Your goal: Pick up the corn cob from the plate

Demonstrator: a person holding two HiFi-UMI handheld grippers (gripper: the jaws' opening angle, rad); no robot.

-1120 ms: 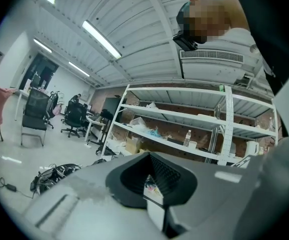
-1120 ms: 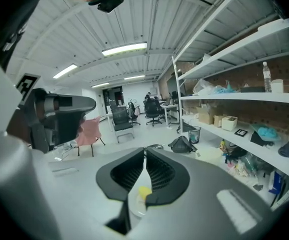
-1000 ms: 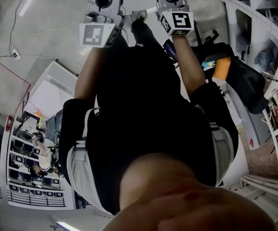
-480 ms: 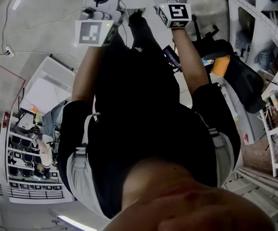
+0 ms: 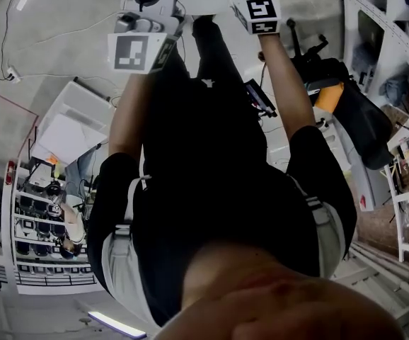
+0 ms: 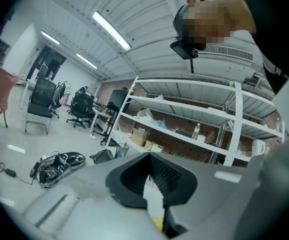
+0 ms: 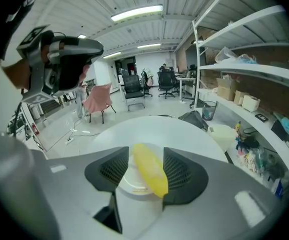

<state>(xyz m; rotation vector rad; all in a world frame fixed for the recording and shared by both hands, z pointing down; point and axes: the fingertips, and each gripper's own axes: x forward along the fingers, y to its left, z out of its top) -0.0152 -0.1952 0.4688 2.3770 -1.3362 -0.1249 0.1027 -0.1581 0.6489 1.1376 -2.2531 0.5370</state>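
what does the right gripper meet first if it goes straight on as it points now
Most likely the corn cob on the plate: it lies in line between the right gripper's jaws, which have just been opening and don't press it.

A round white counter [image 7: 184, 129] stands just beside long white shelves [image 7: 254, 74] that hold boxes [image 7: 249, 103]. Past it, a chair draped in pink [image 7: 98, 98], black office chairs [image 7: 132, 86] and a bin [image 7: 209, 110] stand on the pale floor [image 7: 149, 104]. A dark bag [image 6: 59, 161] lies on that floor.
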